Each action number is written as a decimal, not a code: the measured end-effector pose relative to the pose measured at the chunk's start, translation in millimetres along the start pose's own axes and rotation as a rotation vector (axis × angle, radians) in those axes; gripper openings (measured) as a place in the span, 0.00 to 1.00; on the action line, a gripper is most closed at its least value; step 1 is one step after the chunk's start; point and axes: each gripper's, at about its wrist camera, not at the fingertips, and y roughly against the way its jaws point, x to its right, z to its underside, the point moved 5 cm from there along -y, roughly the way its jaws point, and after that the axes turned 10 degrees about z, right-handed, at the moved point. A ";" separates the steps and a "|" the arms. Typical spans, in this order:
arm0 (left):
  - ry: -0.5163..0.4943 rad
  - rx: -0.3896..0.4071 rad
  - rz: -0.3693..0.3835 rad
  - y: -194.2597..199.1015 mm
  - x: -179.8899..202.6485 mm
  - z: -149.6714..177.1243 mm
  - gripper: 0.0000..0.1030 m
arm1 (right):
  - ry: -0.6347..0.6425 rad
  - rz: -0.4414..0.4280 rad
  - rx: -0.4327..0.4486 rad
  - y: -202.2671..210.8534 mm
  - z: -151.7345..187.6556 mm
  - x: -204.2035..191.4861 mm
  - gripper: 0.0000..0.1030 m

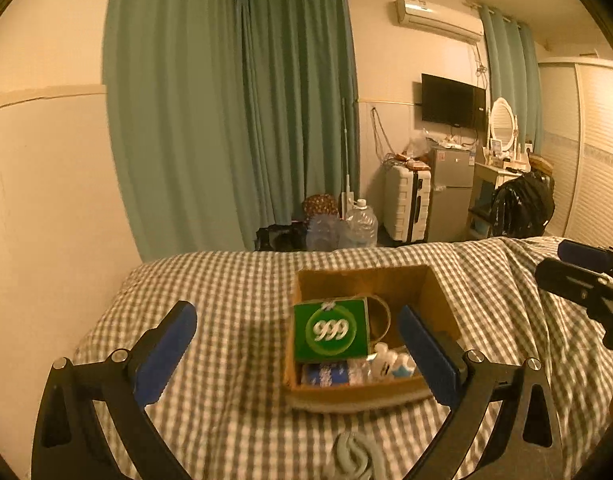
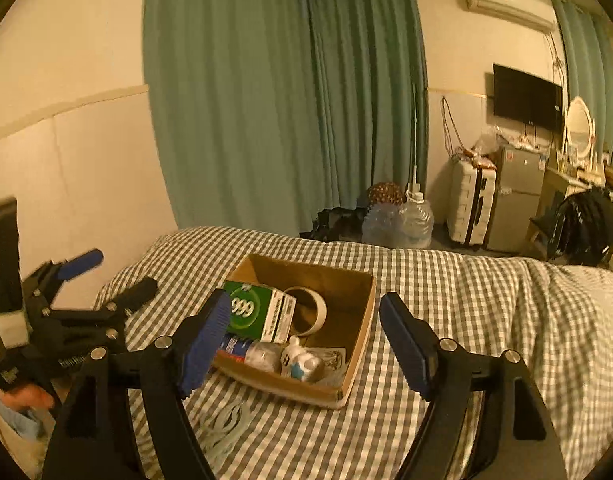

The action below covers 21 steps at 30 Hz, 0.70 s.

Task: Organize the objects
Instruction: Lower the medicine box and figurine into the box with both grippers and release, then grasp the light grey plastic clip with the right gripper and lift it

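Since the box point(image 1: 438, 300) sits loaded on the soft bed point(image 1: 234, 288), I judge it light but floppy cardboard — best pinched at a side wall. Left gripper point(image 1: 298, 344) and right gripper point(image 2: 306, 336) hover empty, jaws apart.

We are looking at the left gripper point(image 1: 296, 354): a black frame with triangular cut-outs, silver round screw heads at the joints, and two fingers point(image 1: 164, 354) faced with ribbed blue pads. The right gripper point(image 2: 304, 344) is showing the same build, black arms, silver screws and blue pads on its fingers point(image 2: 402, 344). In the right wrist view we are seeing the left gripper from the side, with white lettering on its black body and a pale strap along an upright black bar. A hand point(image 2: 26, 396) is showing beneath it, next to light blue fabric.
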 end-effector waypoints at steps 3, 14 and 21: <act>0.012 -0.006 -0.010 18.9 -11.7 16.4 1.00 | 0.033 0.011 -0.009 12.6 14.9 -16.2 0.77; 0.096 -0.079 -0.044 -0.2 -48.0 118.1 1.00 | 0.075 -0.001 -0.211 -45.8 116.1 -68.6 0.77; 0.105 -0.178 -0.023 -30.2 -54.7 155.6 1.00 | 0.136 -0.028 -0.326 -89.3 165.3 -101.7 0.77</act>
